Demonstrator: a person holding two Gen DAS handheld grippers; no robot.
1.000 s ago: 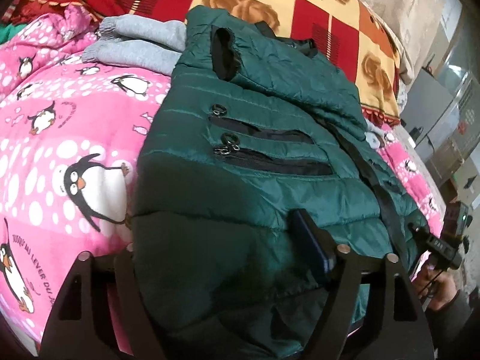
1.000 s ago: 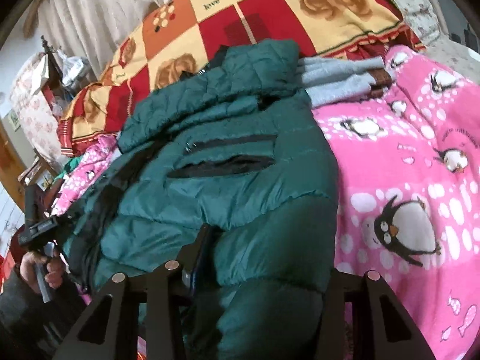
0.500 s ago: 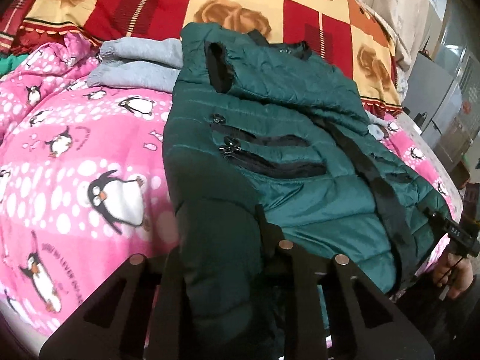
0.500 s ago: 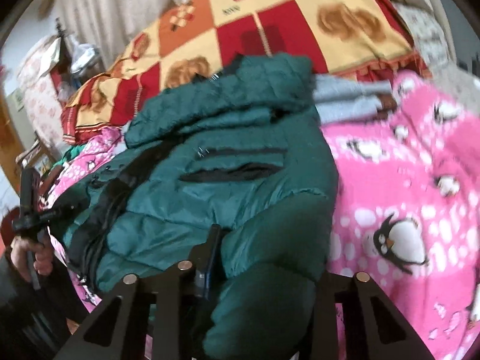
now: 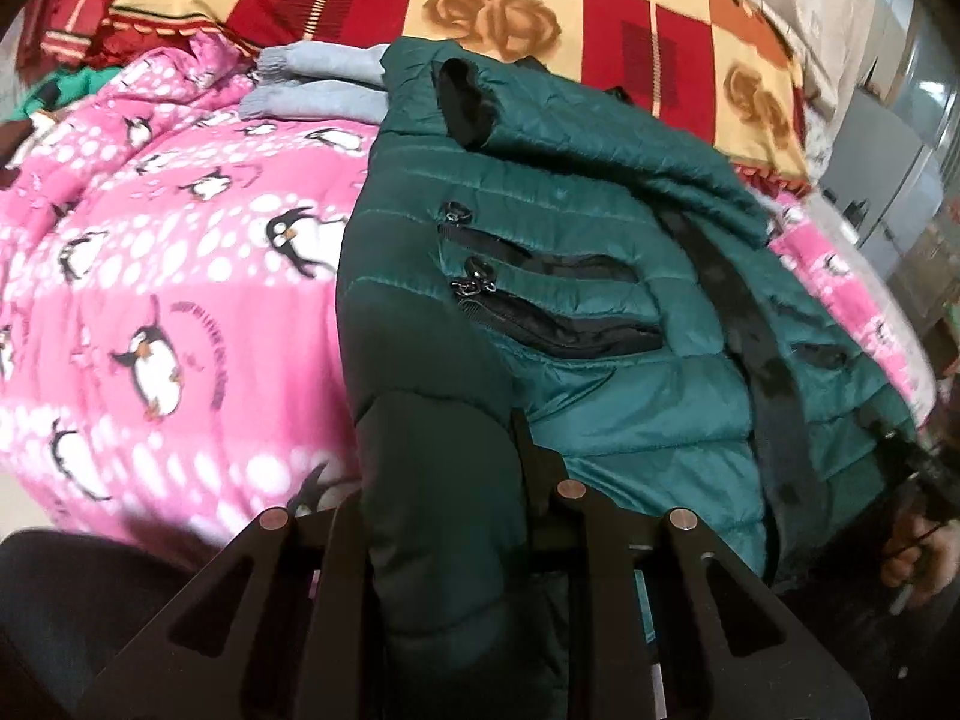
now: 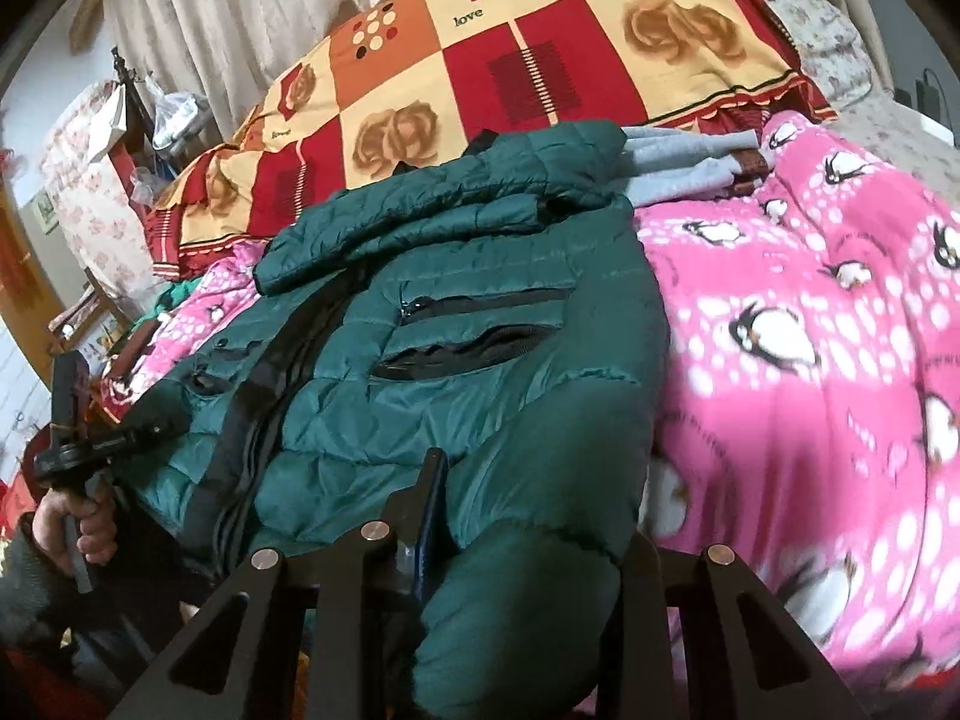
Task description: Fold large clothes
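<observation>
A dark green puffer jacket [image 5: 600,312] lies front-up on the bed, zip pockets showing, one sleeve folded across its chest. It also shows in the right wrist view [image 6: 480,324]. My left gripper [image 5: 444,516] is shut on the jacket's near hem corner, fabric bunched between its fingers. My right gripper [image 6: 528,546] is shut on the other hem corner, the fabric draped over its fingers. Each view shows the opposite gripper held in a hand at the frame's edge.
A pink penguin blanket [image 5: 156,300] covers the bed. Folded grey clothes [image 5: 324,78] lie by the jacket's far end. A red and yellow rose quilt [image 6: 510,60] is heaped at the back. Furniture [image 6: 90,180] stands past the bed's far side.
Both grippers have closed on the jacket's hem corners and pulled back toward the near bed edge, bunching the fabric between their fingers.
</observation>
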